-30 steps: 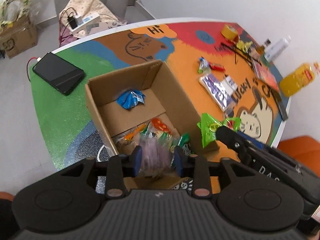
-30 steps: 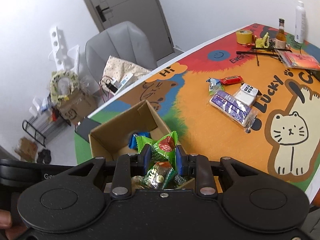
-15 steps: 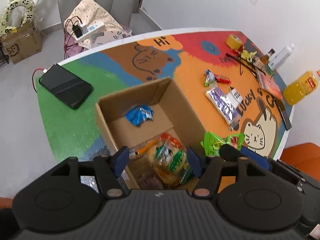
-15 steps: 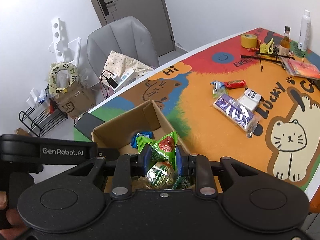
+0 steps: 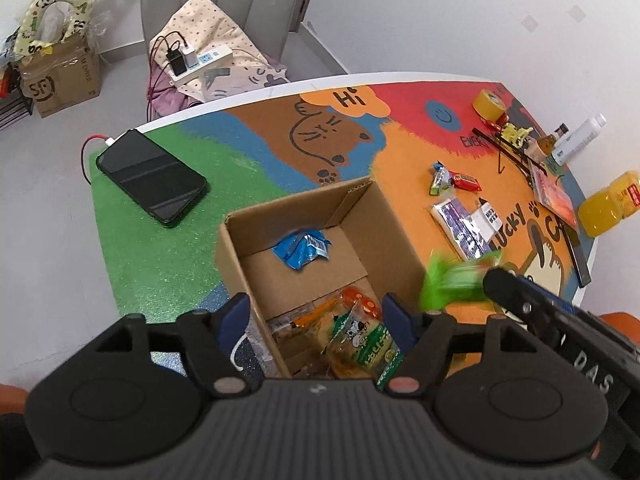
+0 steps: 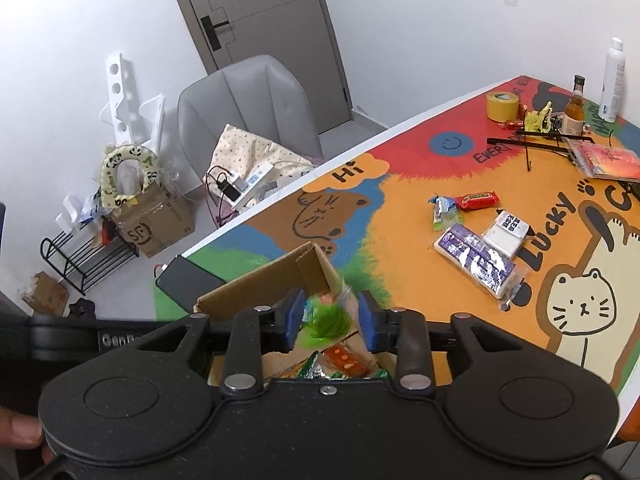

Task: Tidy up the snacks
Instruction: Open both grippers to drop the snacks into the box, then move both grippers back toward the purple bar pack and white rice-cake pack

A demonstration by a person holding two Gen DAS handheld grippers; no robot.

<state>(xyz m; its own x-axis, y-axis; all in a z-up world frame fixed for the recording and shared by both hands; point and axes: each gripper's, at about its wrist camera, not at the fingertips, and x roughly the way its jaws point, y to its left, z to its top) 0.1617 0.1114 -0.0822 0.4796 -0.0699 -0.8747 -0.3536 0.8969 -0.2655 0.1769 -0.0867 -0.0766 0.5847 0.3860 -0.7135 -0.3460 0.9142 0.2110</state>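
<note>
An open cardboard box (image 5: 304,208) stands on the colourful table mat. A blue packet (image 5: 301,246) lies at its far end and orange and green snack bags (image 5: 352,340) at the near end. My left gripper (image 5: 316,316) hangs over the near end, its jaws opening, with nothing between the pads. My right gripper (image 6: 331,316) is over the box's right wall, its jaws also opening. Between its pads a green packet (image 6: 326,320) shows blurred and loose. In the left wrist view that green packet (image 5: 456,280) is a smear beside the right gripper's finger.
Further snacks lie to the right of the box: a purple pack (image 6: 476,260), a white pack (image 6: 506,232), a red bar (image 6: 478,200). A black phone (image 5: 152,182) rests on the green patch. A tape roll (image 5: 488,104), bottles and an orange juice bottle (image 5: 608,204) crowd the far right edge.
My left jaws spread wide and the clear snack bag they held now lies in the box. My right jaws parted and the green packet has gone blurred and slipped lower.
</note>
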